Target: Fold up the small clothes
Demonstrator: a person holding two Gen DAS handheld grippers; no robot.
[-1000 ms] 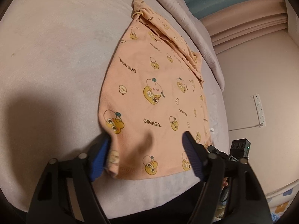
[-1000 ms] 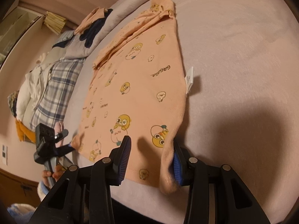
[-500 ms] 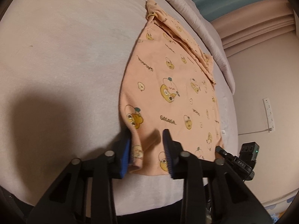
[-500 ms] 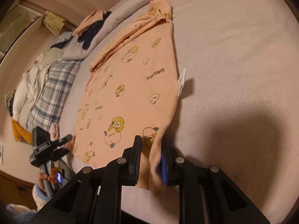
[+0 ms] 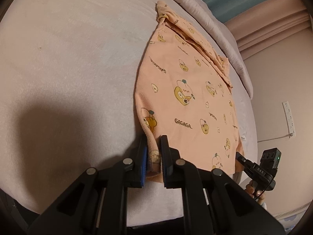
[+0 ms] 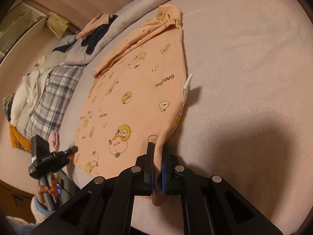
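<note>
Left claw (image 5: pixel 153 152) pinching peach shirt (image 5: pixel 187 101) hem corner, right claw (image 6: pixel 158 168) clamping opposite corner, bed (image 5: pixel 68 58)

Pale pink bed (image 5: pixel 68 62) carries a peach cartoon-print shirt (image 5: pixel 187 101), spread flat

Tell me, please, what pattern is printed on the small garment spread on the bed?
Peach cotton garment: yellow cartoon ducks and "GAGAGA" lettering, clearest in the left wrist view.

Shirt (image 6: pixel 137 101) corner hidden between claw pads.
</note>
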